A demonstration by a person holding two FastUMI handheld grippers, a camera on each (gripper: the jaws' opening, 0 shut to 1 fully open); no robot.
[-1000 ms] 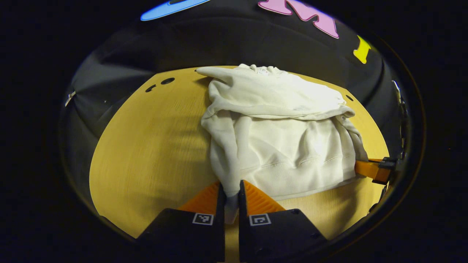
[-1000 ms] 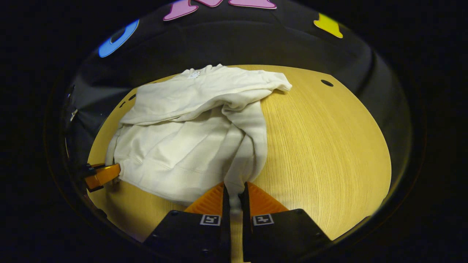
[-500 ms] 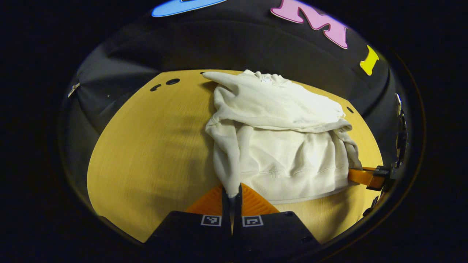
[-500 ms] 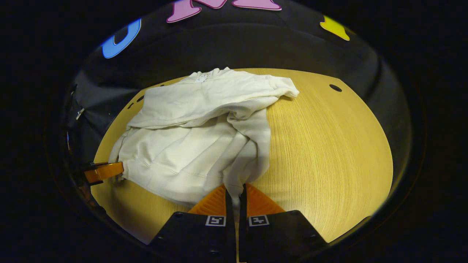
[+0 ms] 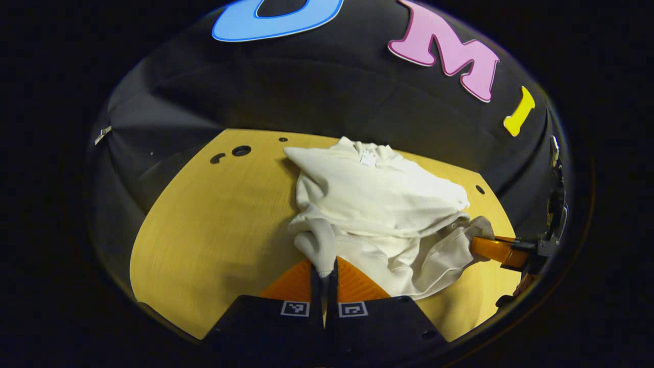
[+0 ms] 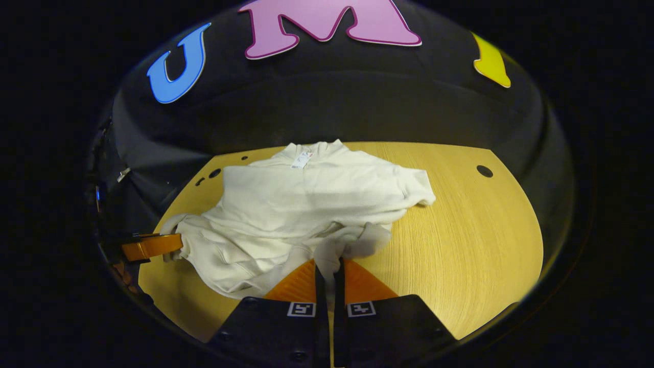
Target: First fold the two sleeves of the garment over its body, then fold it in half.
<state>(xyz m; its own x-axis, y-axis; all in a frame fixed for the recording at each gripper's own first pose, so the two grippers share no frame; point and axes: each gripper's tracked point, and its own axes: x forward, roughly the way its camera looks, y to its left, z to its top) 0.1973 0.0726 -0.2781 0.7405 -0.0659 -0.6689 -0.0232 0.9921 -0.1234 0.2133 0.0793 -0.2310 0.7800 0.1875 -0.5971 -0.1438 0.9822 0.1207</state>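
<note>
Now cream garment (image 5: pixel 378 204), sleeves folded in, bunched on table (image 5: pixel 214 225).

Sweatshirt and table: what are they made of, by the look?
Sweatshirt: looks like thick cotton-type fleece knit, matte cream; soft rounded folds and a ribbed hem suggest it. Table: wood or wood-look laminate, smooth with light sheen; fine straight grain lines, can't tell which.

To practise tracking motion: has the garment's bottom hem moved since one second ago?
Yes. The hem, pinched by the left gripper and right gripper, has travelled across the table toward the collar, bunching the garment.
</note>
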